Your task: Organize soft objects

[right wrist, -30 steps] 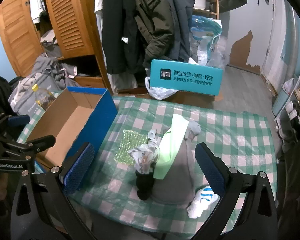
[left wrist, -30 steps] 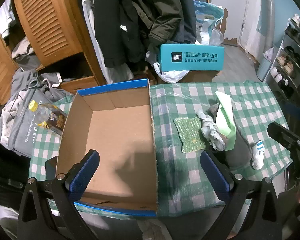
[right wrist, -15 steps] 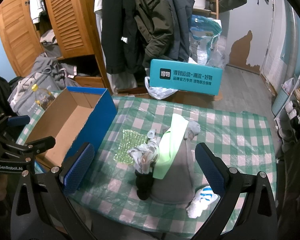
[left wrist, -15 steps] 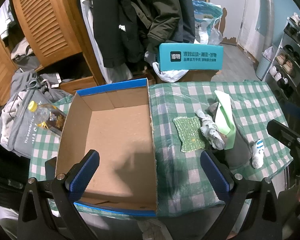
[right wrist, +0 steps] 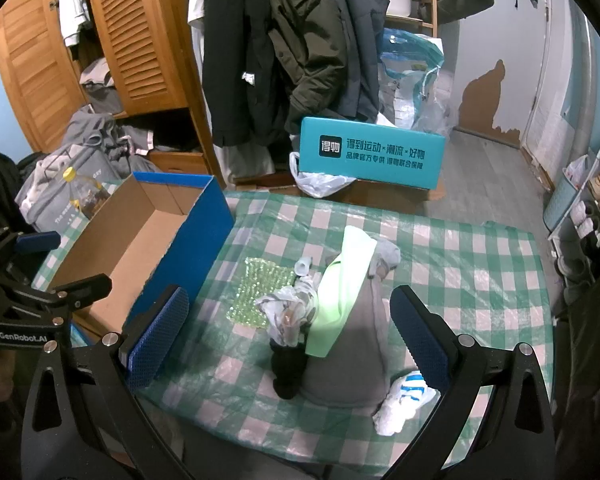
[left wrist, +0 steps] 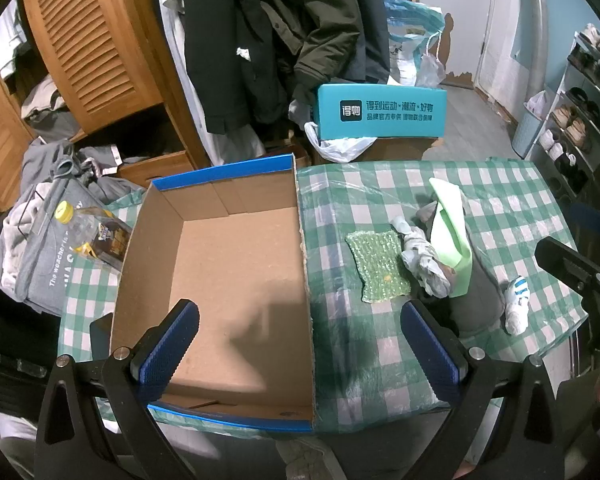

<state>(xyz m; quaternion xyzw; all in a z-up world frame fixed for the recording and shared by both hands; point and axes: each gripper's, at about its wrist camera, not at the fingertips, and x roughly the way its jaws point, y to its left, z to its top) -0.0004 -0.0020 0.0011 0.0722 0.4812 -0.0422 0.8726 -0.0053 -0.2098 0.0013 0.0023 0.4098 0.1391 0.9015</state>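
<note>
An empty blue-sided cardboard box [left wrist: 236, 264] [right wrist: 140, 240] sits on the left of the checked table. To its right lie a green bubble-wrap sheet [left wrist: 378, 266] [right wrist: 260, 292], a crumpled grey-white cloth [left wrist: 424, 260] [right wrist: 290, 312], a light green cloth [left wrist: 452, 232] [right wrist: 342, 292] on a grey garment [left wrist: 480, 296] [right wrist: 356, 352], a black sock [right wrist: 288, 368] and a white-blue sock [left wrist: 516, 308] [right wrist: 404, 400]. My left gripper [left wrist: 298, 344] is open and empty above the box's near edge. My right gripper [right wrist: 288, 336] is open and empty above the pile.
A plastic bottle [left wrist: 92, 232] lies left of the box. A teal box [left wrist: 380, 112] and a white plastic bag [left wrist: 340, 146] sit behind the table, with hanging coats [left wrist: 260, 40] and a wooden wardrobe [left wrist: 84, 48]. A shoe rack [left wrist: 580, 108] stands right. The table's front edge [right wrist: 260, 436] is close.
</note>
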